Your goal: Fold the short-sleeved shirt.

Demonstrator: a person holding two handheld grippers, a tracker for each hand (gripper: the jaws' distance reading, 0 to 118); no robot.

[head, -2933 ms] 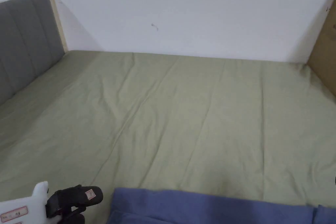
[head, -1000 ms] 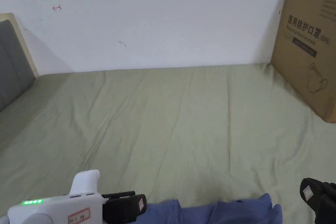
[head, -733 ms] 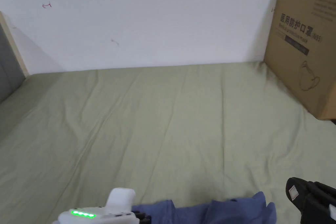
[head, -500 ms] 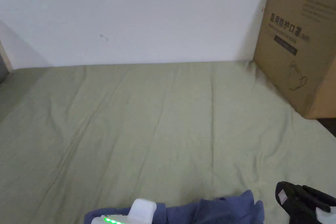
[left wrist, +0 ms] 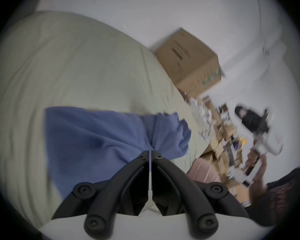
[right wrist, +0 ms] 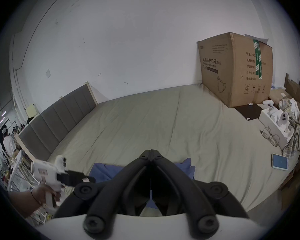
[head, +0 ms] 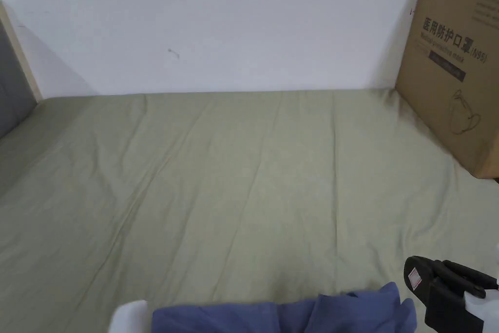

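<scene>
Blue shirt fabric (head: 292, 317) is seen bunched at the bottom edge of the head view, lying on the near part of a bed covered by an olive-green sheet (head: 243, 178). The right gripper (head: 419, 278) is seen at the lower right, just beside the shirt's right end; its black jaws appear pressed together with nothing between them. A white piece of the left gripper's body is glimpsed at the bottom edge, left of the shirt. A cardboard box (head: 458, 66) is stood on the far right of the bed against a white wall (head: 219, 22), and a grey headboard (head: 9, 85) is seen at the left edge.

In the left gripper view, which is blurred, the left gripper (left wrist: 150, 152) is shown with its jaws closed together, tips over the near edge of the blue shirt (left wrist: 97, 136); whether any fabric is pinched cannot be told. The shirt is spread in a rumpled band across the sheet (left wrist: 59, 67). The right gripper (left wrist: 239, 111) is seen farther off at the right, held off the shirt.

In the right gripper view, the right gripper (right wrist: 151, 152) is shown with its jaws clenched on nothing, above the shirt (right wrist: 107, 171), which lies at the near edge of the bed. The left gripper (right wrist: 92, 179) is seen at the lower left, held by a hand (right wrist: 47, 195), its tip at the shirt's left end. A phone (right wrist: 280, 162) and a pair of glasses (right wrist: 270, 138) are laid on the sheet at the right.
</scene>
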